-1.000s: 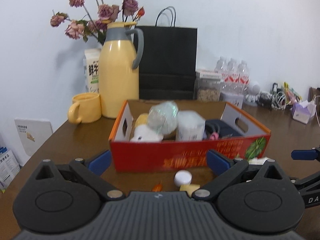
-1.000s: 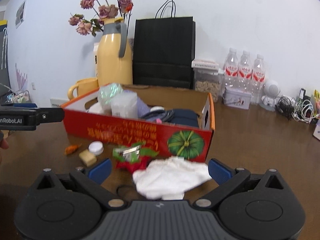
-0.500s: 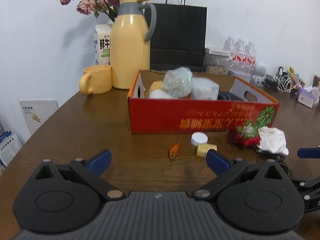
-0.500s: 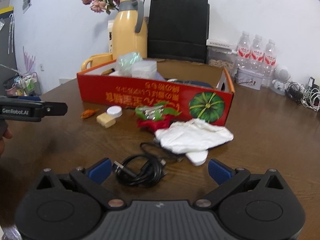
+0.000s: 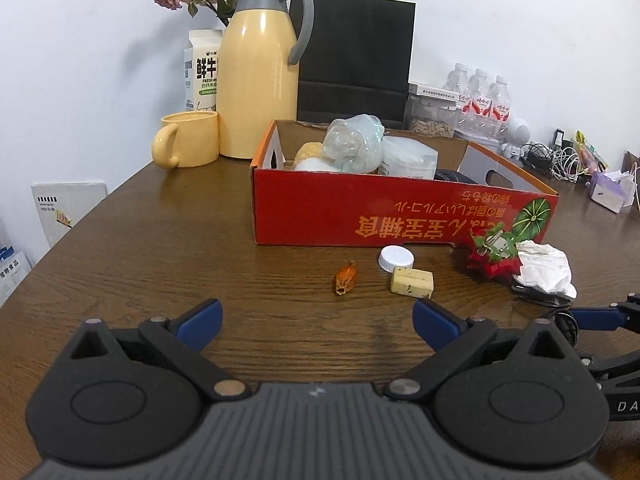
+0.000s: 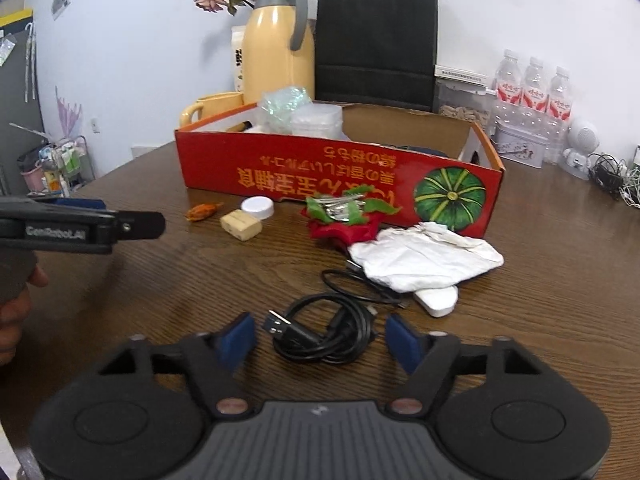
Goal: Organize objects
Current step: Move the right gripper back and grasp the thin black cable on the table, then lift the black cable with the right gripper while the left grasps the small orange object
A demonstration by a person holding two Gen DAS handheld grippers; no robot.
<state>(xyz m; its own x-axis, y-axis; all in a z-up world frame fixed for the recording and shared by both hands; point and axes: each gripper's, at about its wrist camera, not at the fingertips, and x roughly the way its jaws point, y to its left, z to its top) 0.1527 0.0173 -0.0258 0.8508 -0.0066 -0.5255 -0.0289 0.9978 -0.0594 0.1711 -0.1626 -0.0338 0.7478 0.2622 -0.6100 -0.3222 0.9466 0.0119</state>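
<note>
On the near side of the surface, the right gripper is hovering over a coiled black cable; its jaws are closing, with the coil lying between the 2 fingers but not yet pressed by the pads. At the left, the left gripper is standing wide apart with nothing between its fingers, pointing toward the loose items ahead of it.

Farther back, the red cardboard box is already holding several things: a crumpled plastic bag, a clear round container, a pale soft item and something dark at the right end, too hidden to name.

Along the box's near wall, 6 further pieces are lying loose on the surface: an orange dried pod, a white cap, a yellow block touching the cap, a red-and-green ornament, a white crumpled cloth and a white flat piece partly under the cloth.

Judging from this layout, the sorting is perhaps half complete; the cable appears to be the item in hand.
</note>
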